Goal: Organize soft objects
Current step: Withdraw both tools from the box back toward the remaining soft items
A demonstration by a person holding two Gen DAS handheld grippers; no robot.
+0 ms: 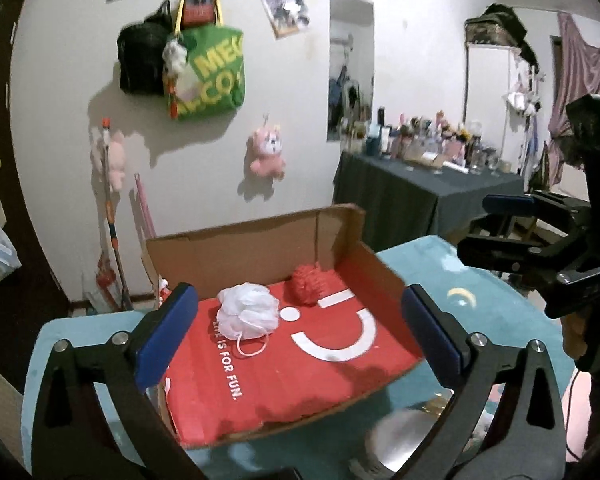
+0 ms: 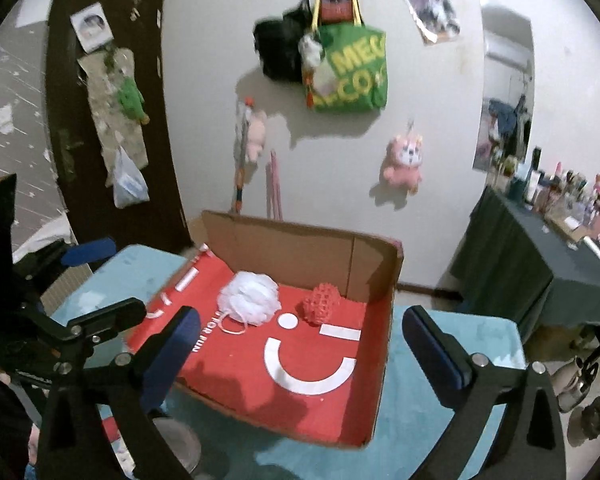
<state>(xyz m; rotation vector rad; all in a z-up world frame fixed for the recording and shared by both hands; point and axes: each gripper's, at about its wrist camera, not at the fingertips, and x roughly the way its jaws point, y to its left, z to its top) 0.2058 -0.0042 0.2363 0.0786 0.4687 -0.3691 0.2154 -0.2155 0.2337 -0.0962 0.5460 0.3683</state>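
A white mesh bath puff and a red knobbly soft ball lie inside an open cardboard box with a red printed floor, toward its back wall. The box sits on a light-blue table. My left gripper is open and empty, held over the box's near side; it also shows at the left of the right wrist view. My right gripper is open and empty above the box front; it also shows at the right of the left wrist view.
The light-blue table carries the box. A metal round object sits below the box's near edge. A dark-clothed side table with several bottles stands to the right. Bags and a pink plush hang on the wall.
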